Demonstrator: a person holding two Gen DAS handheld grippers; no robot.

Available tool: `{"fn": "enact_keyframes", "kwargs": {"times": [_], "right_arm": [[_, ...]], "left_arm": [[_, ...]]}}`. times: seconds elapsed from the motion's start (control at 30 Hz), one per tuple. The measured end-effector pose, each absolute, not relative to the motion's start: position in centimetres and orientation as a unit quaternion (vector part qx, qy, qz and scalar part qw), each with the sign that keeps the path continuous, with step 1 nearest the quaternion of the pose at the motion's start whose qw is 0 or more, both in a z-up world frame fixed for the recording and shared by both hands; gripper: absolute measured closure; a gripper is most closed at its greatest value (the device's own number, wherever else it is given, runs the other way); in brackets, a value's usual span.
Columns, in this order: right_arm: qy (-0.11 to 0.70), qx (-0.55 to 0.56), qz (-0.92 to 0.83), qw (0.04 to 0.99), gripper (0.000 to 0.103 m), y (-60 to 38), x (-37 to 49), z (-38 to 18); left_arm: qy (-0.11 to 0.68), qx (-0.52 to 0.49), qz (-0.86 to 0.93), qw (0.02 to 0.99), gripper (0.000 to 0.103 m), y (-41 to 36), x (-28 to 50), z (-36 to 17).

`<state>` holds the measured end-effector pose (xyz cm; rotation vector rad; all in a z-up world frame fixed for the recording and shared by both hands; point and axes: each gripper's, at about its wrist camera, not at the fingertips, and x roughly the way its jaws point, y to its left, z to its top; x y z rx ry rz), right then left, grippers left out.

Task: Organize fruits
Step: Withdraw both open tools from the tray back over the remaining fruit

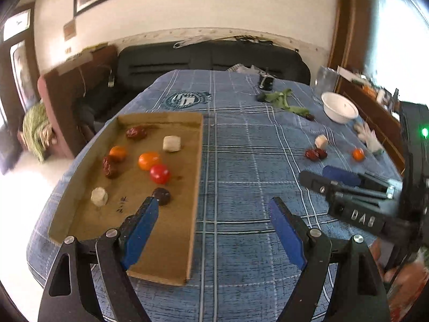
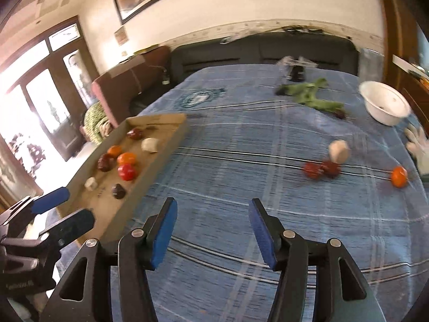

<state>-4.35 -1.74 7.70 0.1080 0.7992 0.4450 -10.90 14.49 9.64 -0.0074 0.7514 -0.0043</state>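
Observation:
A shallow cardboard tray [image 1: 193,187] lies on the left of the blue plaid cloth and holds several fruits: a red tomato [image 1: 159,173], an orange one [image 1: 148,160], dark dates and pale chunks. It also shows in the right wrist view [image 2: 161,147]. Loose on the cloth at the right lie a pale chunk [image 2: 339,150], two red dates [image 2: 320,169] and an orange fruit [image 2: 399,176]. My left gripper [image 1: 213,205] is open and empty over the tray's near right edge. My right gripper [image 2: 211,208] is open and empty over bare cloth; it also shows in the left wrist view [image 1: 325,174].
A white bowl [image 2: 386,106] stands at the far right. Green leaves [image 2: 311,95] and a small dark object [image 2: 295,73] lie at the back of the cloth. A white glove [image 2: 419,145] lies at the right edge. A black sofa stands behind.

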Motion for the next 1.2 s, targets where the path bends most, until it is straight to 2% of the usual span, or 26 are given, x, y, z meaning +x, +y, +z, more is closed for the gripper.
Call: {"fn": "enact_keyframes", "kwargs": {"times": [0.2,0.4,1.2], "right_arm": [[0.380,0.055,0.155,0.910,0.040,-6.0,-3.7,6.4],[0.391,0.106,0.136,0.904,0.040,-9.1,-2.7,4.5],[0.413,0.092,0.130,0.897,0.037,-8.6,-1.8,2.9]], "left_arm": [[0.364,0.043,0.011,0.930,0.020,12.2,-10.7,9.0],[0.364,0.073,0.021,0.928,0.020,11.1,-10.5,8.4],[0.405,0.059,0.007,0.912,0.020,11.1,-8.2,5.3]]}}
